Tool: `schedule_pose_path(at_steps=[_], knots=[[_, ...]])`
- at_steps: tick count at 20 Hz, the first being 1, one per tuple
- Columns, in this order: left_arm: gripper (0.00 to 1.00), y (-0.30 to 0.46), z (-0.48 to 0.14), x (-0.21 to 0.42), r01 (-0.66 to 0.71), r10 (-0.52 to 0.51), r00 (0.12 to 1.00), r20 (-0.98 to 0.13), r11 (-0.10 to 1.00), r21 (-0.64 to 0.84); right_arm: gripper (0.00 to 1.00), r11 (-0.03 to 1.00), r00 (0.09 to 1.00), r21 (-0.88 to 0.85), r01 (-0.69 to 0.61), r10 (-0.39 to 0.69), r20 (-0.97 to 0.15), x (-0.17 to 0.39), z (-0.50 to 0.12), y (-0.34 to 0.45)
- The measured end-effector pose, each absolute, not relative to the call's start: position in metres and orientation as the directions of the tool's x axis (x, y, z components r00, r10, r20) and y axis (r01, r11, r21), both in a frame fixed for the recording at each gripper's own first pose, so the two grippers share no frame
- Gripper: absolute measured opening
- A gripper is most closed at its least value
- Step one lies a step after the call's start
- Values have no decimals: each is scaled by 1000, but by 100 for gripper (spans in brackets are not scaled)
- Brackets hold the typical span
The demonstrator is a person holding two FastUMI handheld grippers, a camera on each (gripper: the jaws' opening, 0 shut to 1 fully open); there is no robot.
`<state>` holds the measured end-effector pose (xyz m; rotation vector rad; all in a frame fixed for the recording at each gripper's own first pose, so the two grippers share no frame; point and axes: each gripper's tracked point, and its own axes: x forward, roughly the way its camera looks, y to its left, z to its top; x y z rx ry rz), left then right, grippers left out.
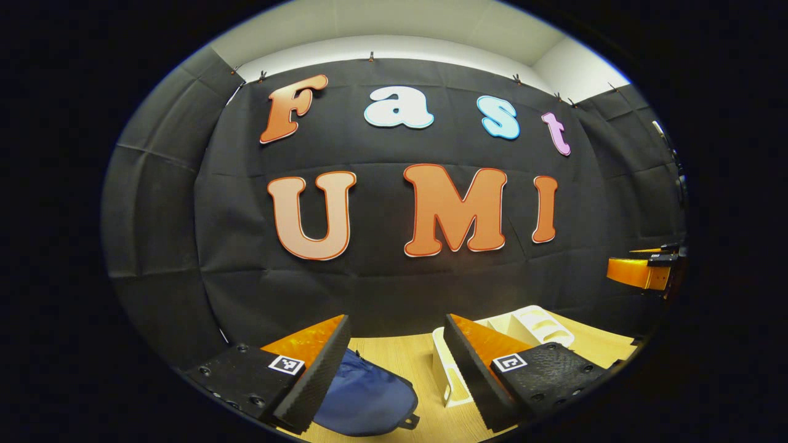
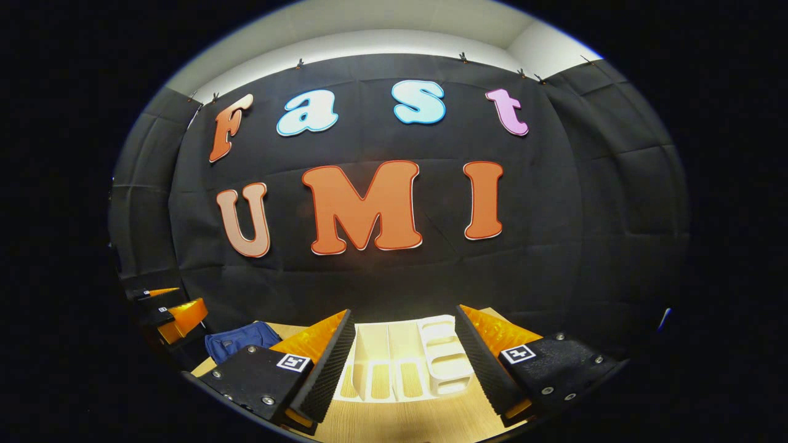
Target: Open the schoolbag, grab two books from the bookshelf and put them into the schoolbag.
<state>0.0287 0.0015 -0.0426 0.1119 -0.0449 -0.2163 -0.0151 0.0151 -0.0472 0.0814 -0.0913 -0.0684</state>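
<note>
Blue soft bag point(image 1: 366, 397) lies flat on wood table point(image 1: 406, 357), just left of white rack point(image 1: 529, 326). Left gripper point(image 1: 397, 375) jaws wide, holding nothing. Right gripper point(image 2: 403, 369) wide too, over rack.

Left gripper point(image 1: 397, 360) sits at the bottom of the frame, fingers spread wide. Blue schoolbag point(image 1: 363, 400) on the wooden table point(image 1: 400, 357) at lower centre-left, white bookshelf point(image 1: 529, 323) lower right, other gripper point(image 1: 640, 271) far right.
</note>
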Motion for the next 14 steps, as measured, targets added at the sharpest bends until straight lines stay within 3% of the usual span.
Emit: schedule_pose_path(at_steps=[1,7,8,9,11,14], knots=[[95,5,-45,28,202,-207,978,29,973,109,97,994,994,88,63,-70,87,-16,-47,15],[95,16,-48,28,142,-145,989,25,986,86,97,995,994,97,38,-48,100,-7,-39,9],[100,16,-45,28,133,-136,990,27,987,85,97,995,994,98,35,-45,97,-6,-39,7],[95,15,-46,29,124,-127,991,29,989,86,97,995,994,99,32,-42,98,-5,-38,5],[99,13,-45,30,108,-111,993,29,990,90,97,995,993,99,26,-37,109,-3,-34,2],[95,11,-38,26,94,-98,994,45,992,83,96,996,993,83,18,-28,113,2,-32,-2]])
